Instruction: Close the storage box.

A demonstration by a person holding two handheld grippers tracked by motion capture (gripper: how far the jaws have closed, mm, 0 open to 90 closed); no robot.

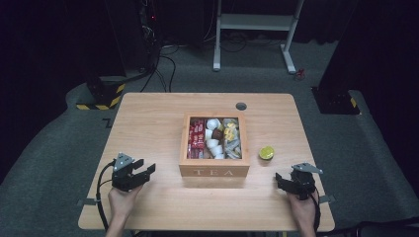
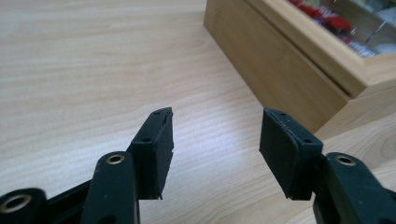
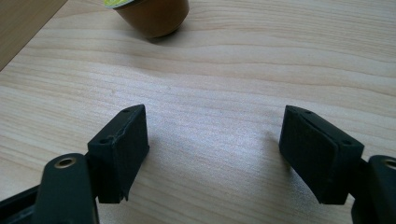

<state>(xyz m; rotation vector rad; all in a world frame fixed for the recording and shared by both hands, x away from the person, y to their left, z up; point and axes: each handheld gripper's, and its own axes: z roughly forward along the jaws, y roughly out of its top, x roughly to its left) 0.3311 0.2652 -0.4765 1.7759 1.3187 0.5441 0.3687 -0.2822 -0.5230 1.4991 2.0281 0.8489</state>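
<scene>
Both grippers parked wide near the table's front edge, nothing held.

I keep the left gripper (image 1: 144, 172) near the front-left corner, jaws spread with bare wood between them, aimed at the tea box (image 1: 214, 171) mid-table. I keep the right gripper (image 1: 285, 181) near the front-right corner, jaws equally apart and empty. It faces the small lime-lidded capsule (image 1: 267, 152), which stands upright just beside the box's right wall. I judge this spacing leaves either hand a clear approach.
</scene>
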